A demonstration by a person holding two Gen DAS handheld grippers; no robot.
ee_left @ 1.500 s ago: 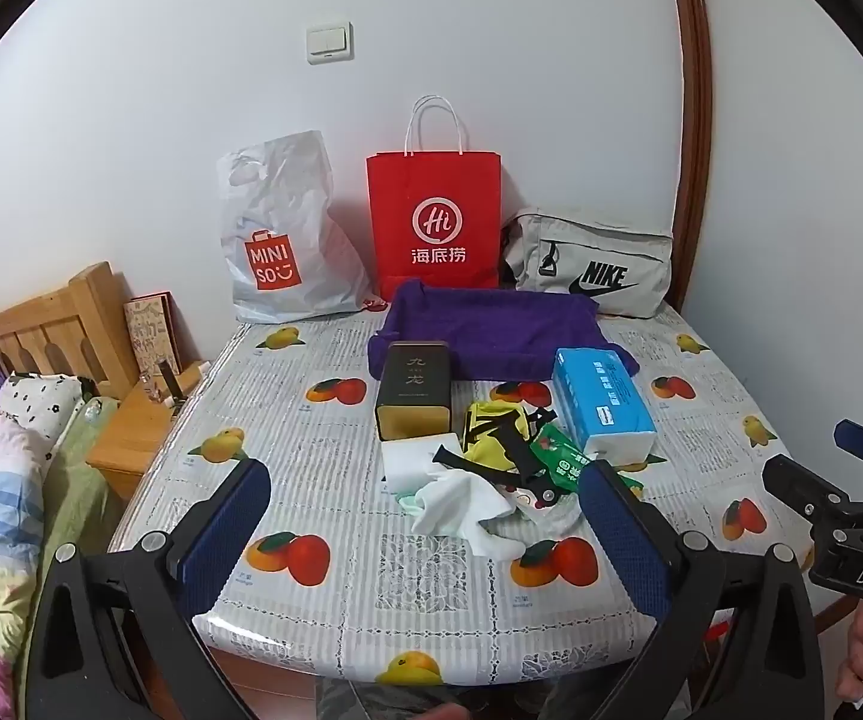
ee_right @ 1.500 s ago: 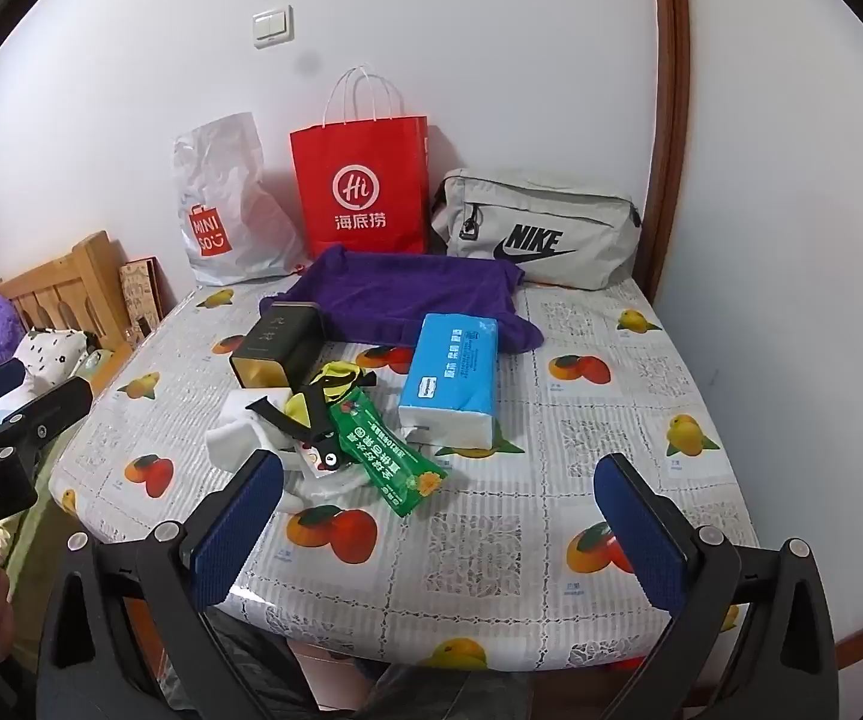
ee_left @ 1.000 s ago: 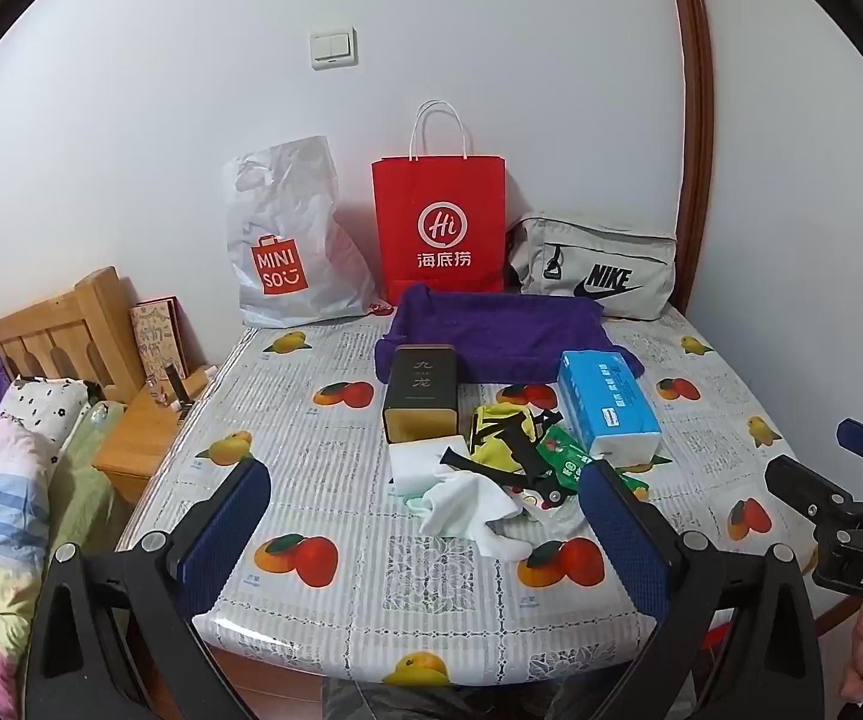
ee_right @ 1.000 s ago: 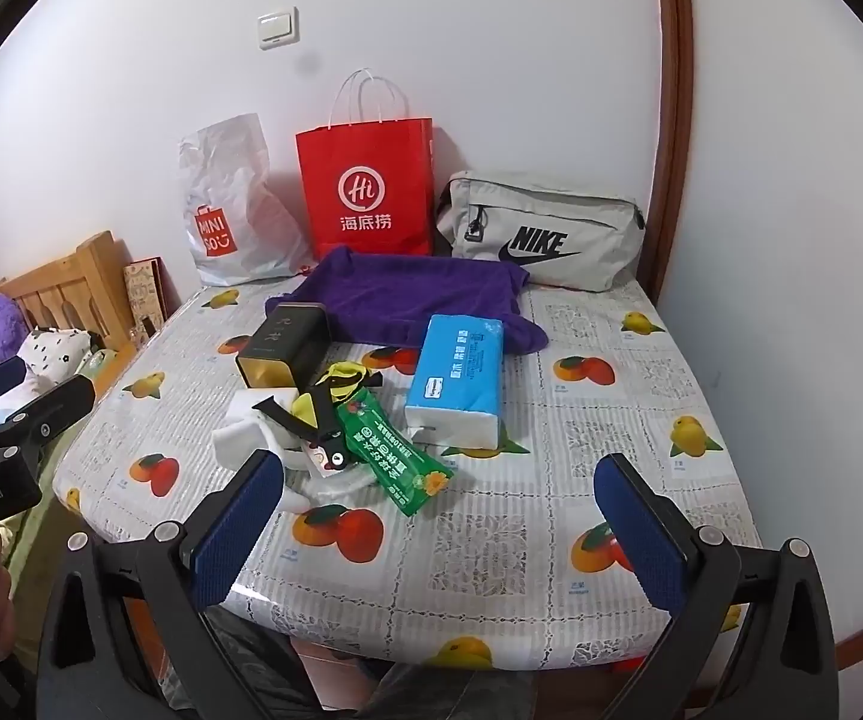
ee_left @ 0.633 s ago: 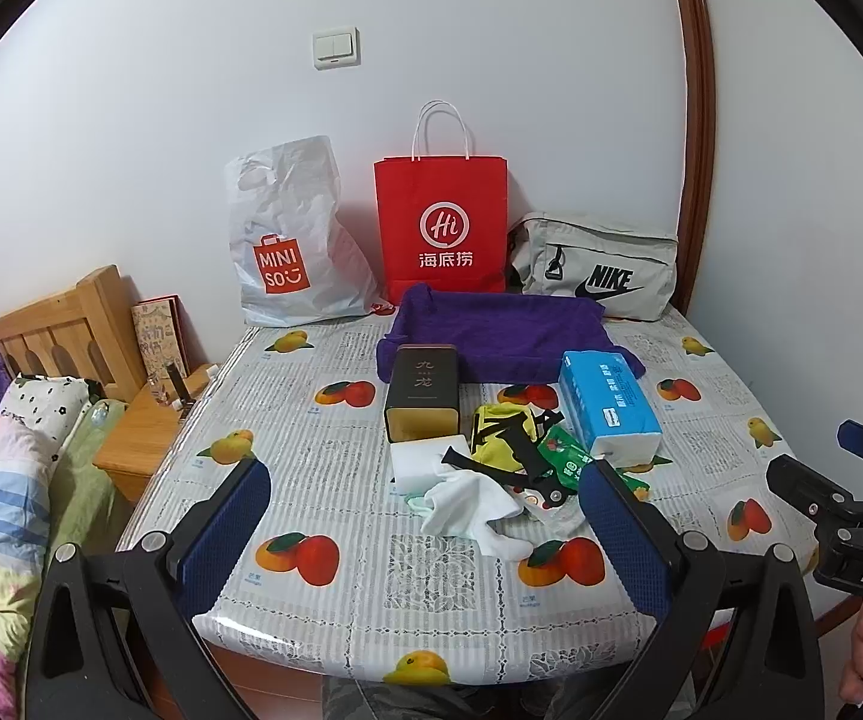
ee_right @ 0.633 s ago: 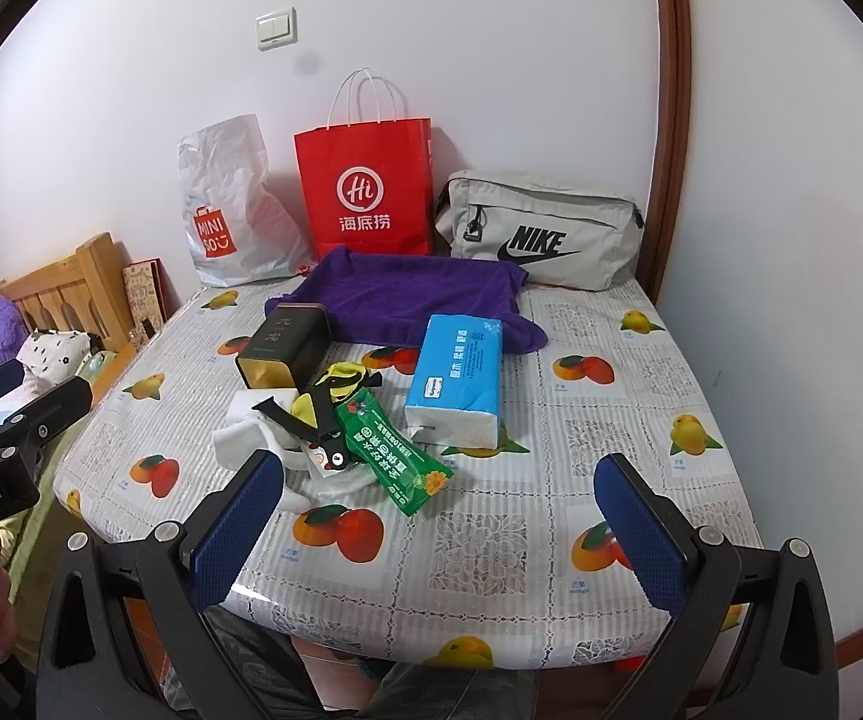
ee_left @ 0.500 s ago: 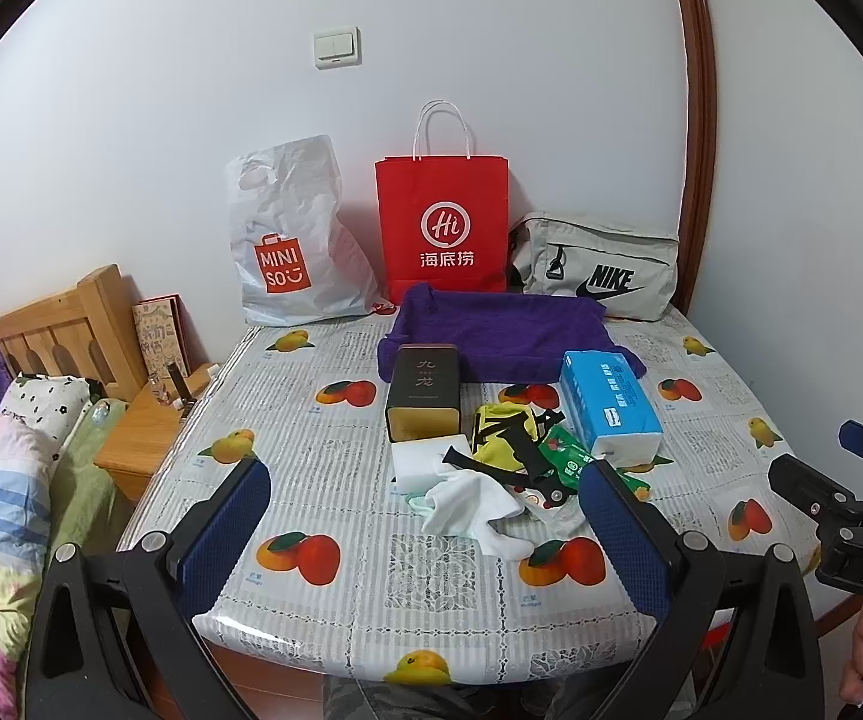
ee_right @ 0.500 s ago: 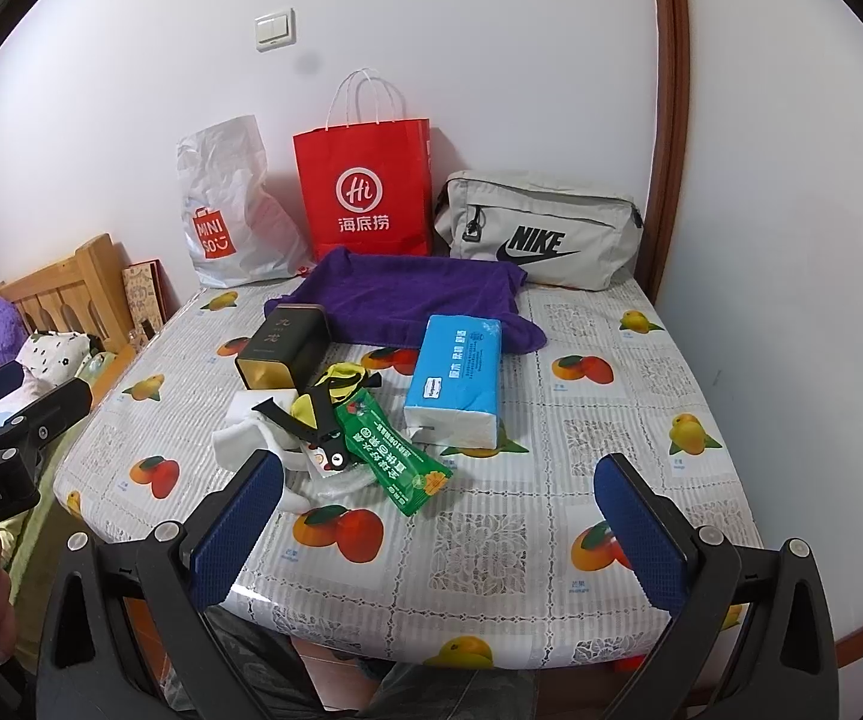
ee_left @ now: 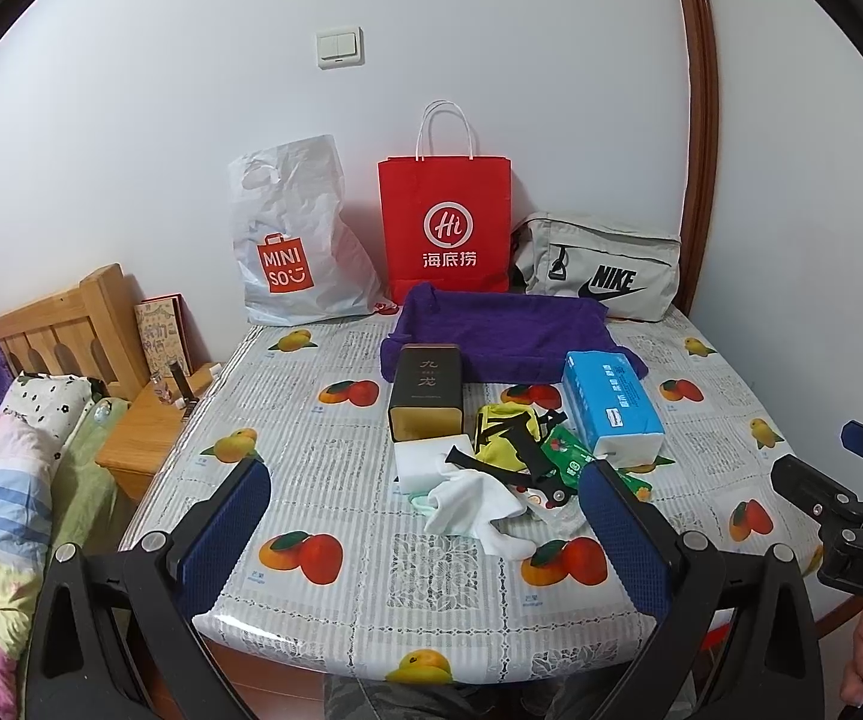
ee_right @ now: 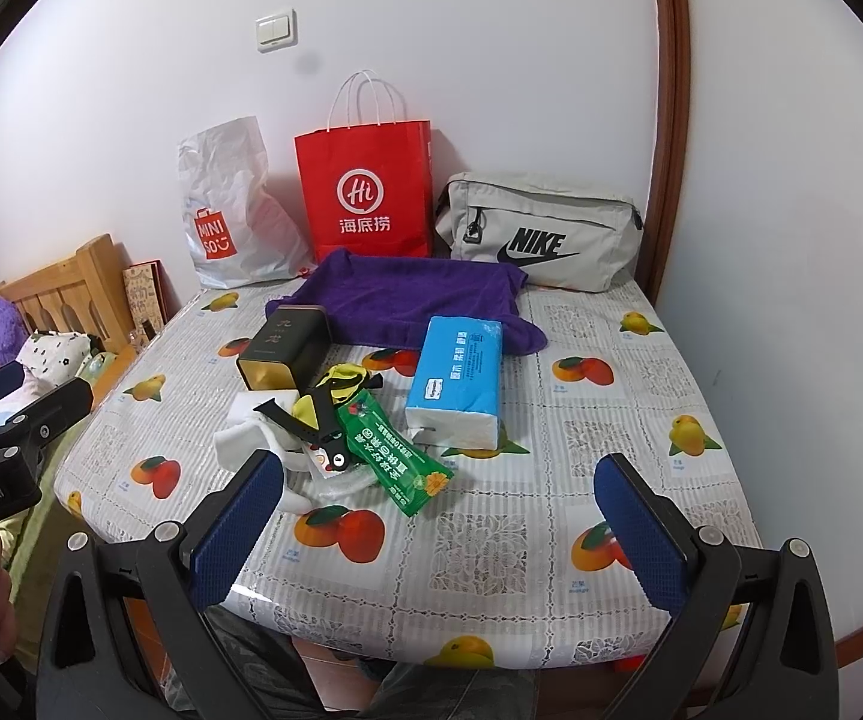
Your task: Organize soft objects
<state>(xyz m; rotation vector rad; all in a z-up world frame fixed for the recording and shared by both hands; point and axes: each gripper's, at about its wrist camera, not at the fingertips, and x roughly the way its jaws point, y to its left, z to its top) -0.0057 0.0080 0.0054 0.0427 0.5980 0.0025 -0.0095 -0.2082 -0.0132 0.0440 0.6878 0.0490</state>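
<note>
fruit-print tablecloth (ee_left: 335, 468), white wall (ee_left: 191, 90), wooden headboard (ee_left: 65, 324)

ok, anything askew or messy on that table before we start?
Yes: a tangled heap mid-table. A white cloth, yellow pouch with black straps and green packet overlap loosely, beside the dark tin. The purple towel lies rumpled, one corner reaching behind the blue tissue pack.

White cloth (ee_left: 472, 501) — partly under black strap (ee_left: 494, 461)
</note>
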